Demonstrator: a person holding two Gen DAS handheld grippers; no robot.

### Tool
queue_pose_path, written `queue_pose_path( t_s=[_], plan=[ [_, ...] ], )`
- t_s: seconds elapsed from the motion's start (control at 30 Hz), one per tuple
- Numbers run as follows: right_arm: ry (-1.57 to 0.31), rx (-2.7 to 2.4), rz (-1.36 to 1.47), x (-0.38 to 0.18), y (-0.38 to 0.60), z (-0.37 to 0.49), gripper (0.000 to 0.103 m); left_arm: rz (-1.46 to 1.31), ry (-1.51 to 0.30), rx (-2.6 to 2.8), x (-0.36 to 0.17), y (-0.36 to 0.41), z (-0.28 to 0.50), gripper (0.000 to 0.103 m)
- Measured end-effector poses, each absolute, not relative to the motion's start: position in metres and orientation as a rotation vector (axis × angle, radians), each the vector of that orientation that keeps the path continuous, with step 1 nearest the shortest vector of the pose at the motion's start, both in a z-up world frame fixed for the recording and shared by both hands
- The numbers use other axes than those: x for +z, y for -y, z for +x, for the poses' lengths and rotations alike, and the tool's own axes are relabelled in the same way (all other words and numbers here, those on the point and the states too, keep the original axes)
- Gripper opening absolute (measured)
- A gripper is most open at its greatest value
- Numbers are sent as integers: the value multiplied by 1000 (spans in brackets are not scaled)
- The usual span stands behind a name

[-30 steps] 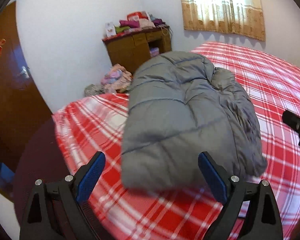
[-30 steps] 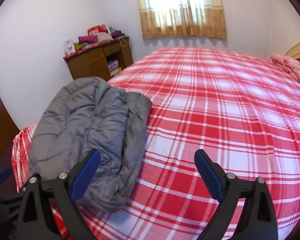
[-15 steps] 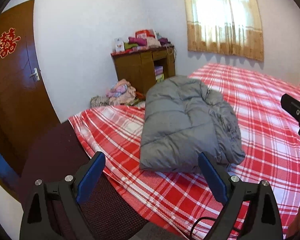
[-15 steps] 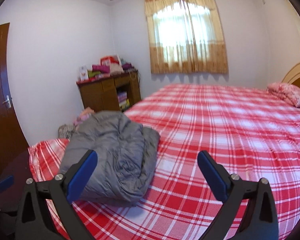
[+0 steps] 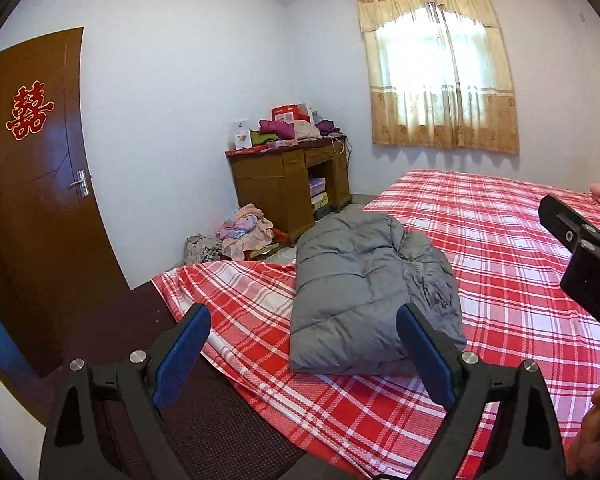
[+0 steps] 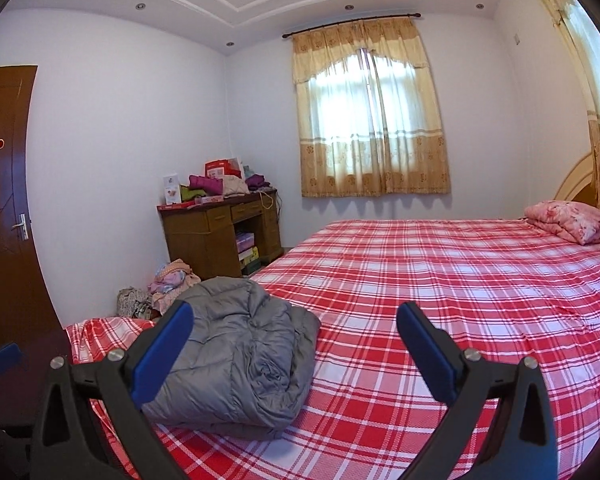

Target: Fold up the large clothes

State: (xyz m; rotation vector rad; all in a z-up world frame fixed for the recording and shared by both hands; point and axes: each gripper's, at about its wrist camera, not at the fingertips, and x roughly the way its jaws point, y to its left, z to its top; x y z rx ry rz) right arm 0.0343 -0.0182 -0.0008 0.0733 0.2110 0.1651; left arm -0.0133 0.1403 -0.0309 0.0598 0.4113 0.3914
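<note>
A grey quilted jacket (image 5: 360, 292) lies folded in a thick bundle near the foot corner of a bed with a red and white checked sheet (image 5: 500, 248). It also shows in the right wrist view (image 6: 240, 356). My left gripper (image 5: 302, 352) is open and empty, held back above the bed's corner, apart from the jacket. My right gripper (image 6: 294, 352) is open and empty, raised above the bed to the right of the jacket. The right gripper's body shows at the right edge of the left wrist view (image 5: 580, 264).
A wooden desk (image 5: 288, 184) piled with clothes and boxes stands against the far wall. A heap of clothes (image 5: 240, 232) lies on the floor beside it. A brown door (image 5: 36, 200) is at the left. A pink pillow (image 6: 568, 220) lies at the bed's head.
Both grippers have pulled back and up from the folded jacket, which now looks smaller and farther away. The jacket has stayed where it lay.
</note>
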Motion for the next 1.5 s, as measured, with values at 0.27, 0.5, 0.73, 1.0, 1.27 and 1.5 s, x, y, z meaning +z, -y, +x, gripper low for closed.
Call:
queue_pose_path(
  t_s=[0.27,0.5,0.73,1.0,1.27,1.5],
  plan=[
    [-194,152,91,-1,24,30,103,61,-407,406,-31,-141,-15,94],
    [-201,146,115,-3,30,32,103,53,-401,407,-30,-142,-15,94],
    [-207,149,130,-4,35,33,103,62,-407,407,-31,-142,-13,94],
    [-213,150,139,-4,36,34,103,74,-406,421,-30,-142,-10,94],
    [-212,149,144,-5,37,35,103,76,-415,423,-31,-143,-7,94],
    [-214,144,146,-4,36,35,103,86,-414,436,-32,-145,-4,94]
  ],
)
